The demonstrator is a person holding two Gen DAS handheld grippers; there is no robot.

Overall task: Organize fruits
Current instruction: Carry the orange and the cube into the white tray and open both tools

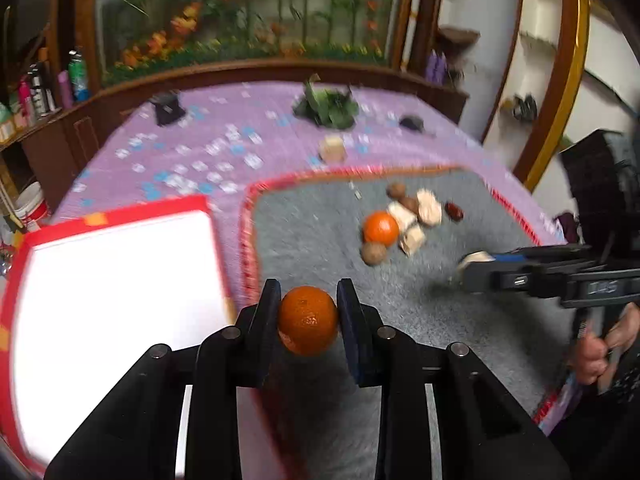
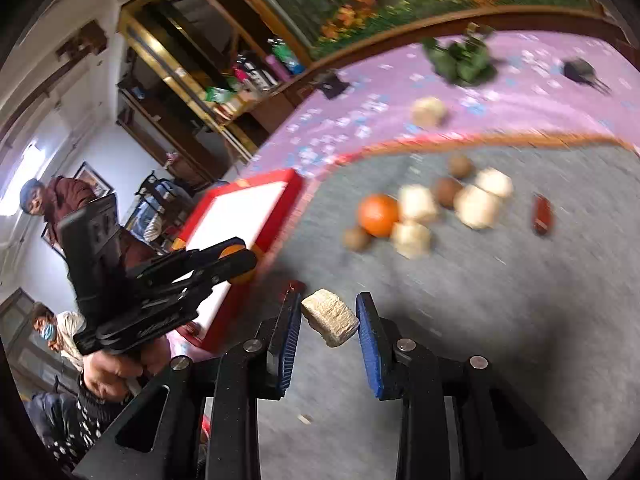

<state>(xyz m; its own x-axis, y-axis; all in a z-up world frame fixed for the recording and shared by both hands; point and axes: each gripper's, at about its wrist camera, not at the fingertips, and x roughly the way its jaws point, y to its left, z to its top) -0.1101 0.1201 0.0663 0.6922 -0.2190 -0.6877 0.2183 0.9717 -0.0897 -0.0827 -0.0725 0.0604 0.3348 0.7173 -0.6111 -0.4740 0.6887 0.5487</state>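
The left gripper (image 1: 308,312) pinches an orange (image 1: 308,320), the right gripper (image 2: 329,318) a beige block (image 2: 330,316), both likely bound for the red-rimmed tray (image 1: 120,216).

**Surfaces and finishes on the table**

We note a grey mat (image 1: 320,220), fuzzy and matt like felt, with a red stitched edge. Under it lies a purple cloth (image 1: 192,128), printed and dull. The tray (image 1: 120,216) has a red rim, smooth, its white floor bright with glare. The orange (image 1: 308,320) shows a pebbled, faintly shiny peel. The beige block (image 2: 330,316) looks coarse and fibrous. Both grippers are matt black plastic, with metal pins and ribbed blue pads (image 2: 370,344).
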